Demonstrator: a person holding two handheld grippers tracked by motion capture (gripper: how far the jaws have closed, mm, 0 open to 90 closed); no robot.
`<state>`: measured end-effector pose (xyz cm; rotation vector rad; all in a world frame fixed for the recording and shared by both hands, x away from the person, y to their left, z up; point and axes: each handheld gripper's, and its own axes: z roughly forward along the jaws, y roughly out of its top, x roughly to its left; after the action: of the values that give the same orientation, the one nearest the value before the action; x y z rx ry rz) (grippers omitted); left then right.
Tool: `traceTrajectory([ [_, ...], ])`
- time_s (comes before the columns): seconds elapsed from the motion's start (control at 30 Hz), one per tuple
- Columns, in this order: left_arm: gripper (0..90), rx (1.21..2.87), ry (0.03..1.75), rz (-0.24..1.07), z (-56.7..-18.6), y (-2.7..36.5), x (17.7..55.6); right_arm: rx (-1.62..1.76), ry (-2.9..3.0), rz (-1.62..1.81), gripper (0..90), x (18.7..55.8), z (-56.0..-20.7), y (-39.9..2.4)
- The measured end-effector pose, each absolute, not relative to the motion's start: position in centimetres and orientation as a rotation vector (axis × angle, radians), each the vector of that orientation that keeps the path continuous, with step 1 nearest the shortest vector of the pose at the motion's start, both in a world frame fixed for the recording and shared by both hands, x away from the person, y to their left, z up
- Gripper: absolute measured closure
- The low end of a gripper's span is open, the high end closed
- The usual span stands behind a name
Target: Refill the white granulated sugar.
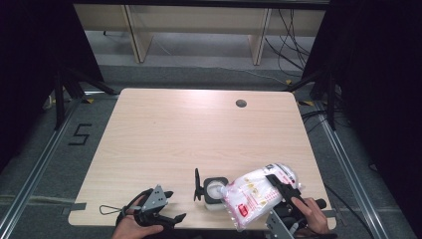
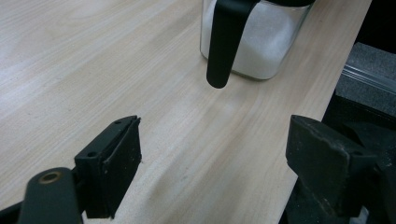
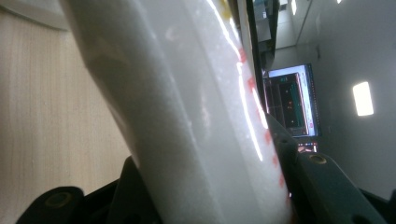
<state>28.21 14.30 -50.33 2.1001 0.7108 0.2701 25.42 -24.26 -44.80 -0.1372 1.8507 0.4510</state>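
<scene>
A clear square jar (image 1: 214, 193) with white powder inside stands near the table's front edge, its black lid (image 1: 197, 184) swung open to the left. A white bag with red print (image 1: 256, 196) is tipped with its corner over the jar's mouth. My right gripper (image 1: 284, 189) is shut on the bag, which bulges between the jaws as white plastic (image 3: 196, 116) in the right gripper view. My left gripper (image 1: 171, 205) rests open at the front edge, left of the jar. In the left gripper view the jar (image 2: 261, 42) and its hanging black lid (image 2: 224, 42) lie ahead of the jaws.
The wooden table (image 1: 174, 129) has a round cable hole (image 1: 241, 103) at the far right. A black cable loop (image 1: 107, 209) lies at the front left corner. Dark frames and cables stand on the floor beyond the table's sides.
</scene>
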Motion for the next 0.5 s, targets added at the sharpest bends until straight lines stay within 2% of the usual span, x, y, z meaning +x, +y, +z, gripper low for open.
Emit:
traceTrajectory([
  [0.03, 17.7, 2.105, 0.700, 0.277, -50.3, 14.3, 28.2, -0.255, 1.815, 0.393, 59.5, 25.8, -44.1, -24.2],
  [0.13, 17.6, 2.114, 0.708, 0.283, -50.3, 14.3, 28.2, -0.093, 1.879, 0.517, 60.0, 25.8, -45.0, -24.7],
  [0.2, 17.7, 2.100, 0.707, 0.273, -50.3, 14.3, 28.2, -0.153, 1.867, 0.501, 60.9, 26.2, -44.6, -24.9],
  [0.5, 17.7, 2.110, 0.672, 0.289, -50.3, 14.4, 28.4, -0.041, 1.924, 0.618, 61.9, 26.7, -45.7, -25.3],
])
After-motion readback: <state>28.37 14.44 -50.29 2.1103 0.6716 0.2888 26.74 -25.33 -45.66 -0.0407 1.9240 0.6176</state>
